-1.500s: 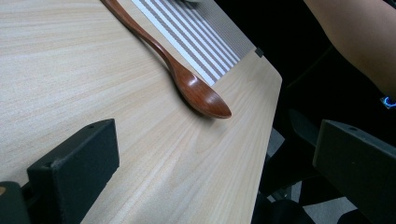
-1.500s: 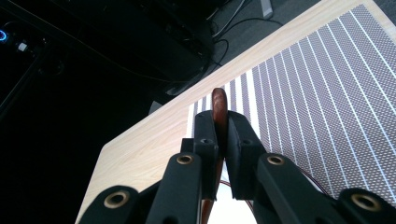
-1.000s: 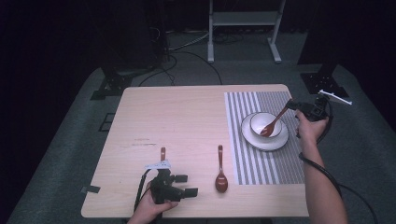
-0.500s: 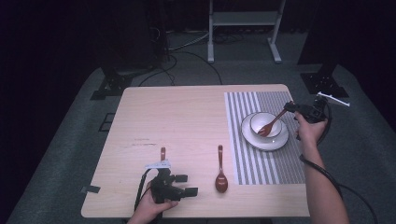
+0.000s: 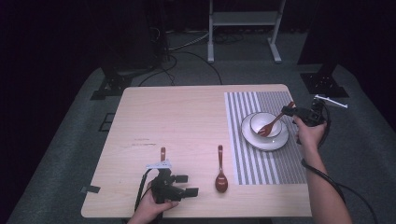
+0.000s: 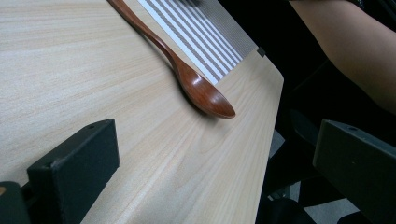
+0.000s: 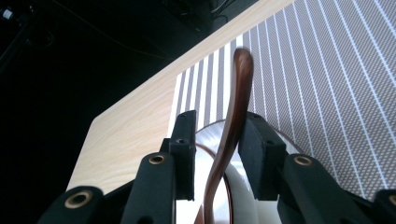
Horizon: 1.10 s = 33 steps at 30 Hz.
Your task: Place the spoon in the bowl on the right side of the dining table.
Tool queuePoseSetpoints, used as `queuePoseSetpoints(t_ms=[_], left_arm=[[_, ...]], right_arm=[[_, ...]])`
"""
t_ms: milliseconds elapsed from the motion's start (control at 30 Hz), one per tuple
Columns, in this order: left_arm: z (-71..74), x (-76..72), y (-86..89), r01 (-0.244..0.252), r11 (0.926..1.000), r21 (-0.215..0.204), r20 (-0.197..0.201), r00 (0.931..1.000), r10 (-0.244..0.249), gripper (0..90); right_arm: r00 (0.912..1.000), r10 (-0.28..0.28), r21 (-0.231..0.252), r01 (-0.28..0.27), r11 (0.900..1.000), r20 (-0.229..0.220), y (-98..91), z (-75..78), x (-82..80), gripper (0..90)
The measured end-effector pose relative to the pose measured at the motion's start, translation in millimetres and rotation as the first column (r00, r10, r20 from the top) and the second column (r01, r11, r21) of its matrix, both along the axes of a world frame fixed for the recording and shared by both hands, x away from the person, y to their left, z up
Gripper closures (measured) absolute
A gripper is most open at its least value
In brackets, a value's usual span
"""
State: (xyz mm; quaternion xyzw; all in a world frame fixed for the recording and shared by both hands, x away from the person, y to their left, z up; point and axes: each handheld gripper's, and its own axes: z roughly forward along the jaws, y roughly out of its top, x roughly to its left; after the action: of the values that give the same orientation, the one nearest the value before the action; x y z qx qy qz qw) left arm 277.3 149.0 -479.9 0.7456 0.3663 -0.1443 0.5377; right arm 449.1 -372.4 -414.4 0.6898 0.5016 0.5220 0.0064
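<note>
A white bowl (image 5: 266, 122) stands on a white plate (image 5: 276, 143) on the striped placemat (image 5: 261, 163). A brown wooden utensil (image 5: 274, 122) leans in the bowl with its head down and its handle (image 7: 233, 121) rising between the jaws of my right gripper (image 7: 220, 119). Those jaws have just been opening; a gap shows beside the handle, so they stand open around it. From above, the right gripper (image 5: 287, 111) sits at the bowl's right. My left gripper (image 5: 189, 184) rests open near the front edge. A wooden spoon (image 6: 205, 93) lies just ahead of its jaws.
The spoon (image 5: 220, 169) lies on bare wood left of the placemat. Another brown handle (image 5: 162, 153) pokes out behind the left gripper. A person's forearm (image 6: 355, 46) crosses beyond the table's front right corner. Dark stands and cables surround the table (image 5: 187, 116).
The right gripper has barely shifted beside the bowl, and the utensil still leans there with its head down. The left gripper and the spoon have stayed put.
</note>
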Motion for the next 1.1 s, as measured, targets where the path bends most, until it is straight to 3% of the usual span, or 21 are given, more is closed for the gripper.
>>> queuePoseSetpoints(t_ms=[567,1100], left_arm=[[0.9,-1.3,0.2,0.003,1.0,0.004,0.008,1.0,-0.003,0.0],[2.4,-1.9,1.7,-0.002,1.0,0.007,0.014,0.9999,0.001,0.0]], right_arm=[[0.9976,0.068,-0.041,-0.068,0.9969,0.011,8.6,0.8,-20.3,63.1],[0.9903,0.129,-0.064,-0.126,0.99,0.052,17.6,7.0,-42.1,59.9]])
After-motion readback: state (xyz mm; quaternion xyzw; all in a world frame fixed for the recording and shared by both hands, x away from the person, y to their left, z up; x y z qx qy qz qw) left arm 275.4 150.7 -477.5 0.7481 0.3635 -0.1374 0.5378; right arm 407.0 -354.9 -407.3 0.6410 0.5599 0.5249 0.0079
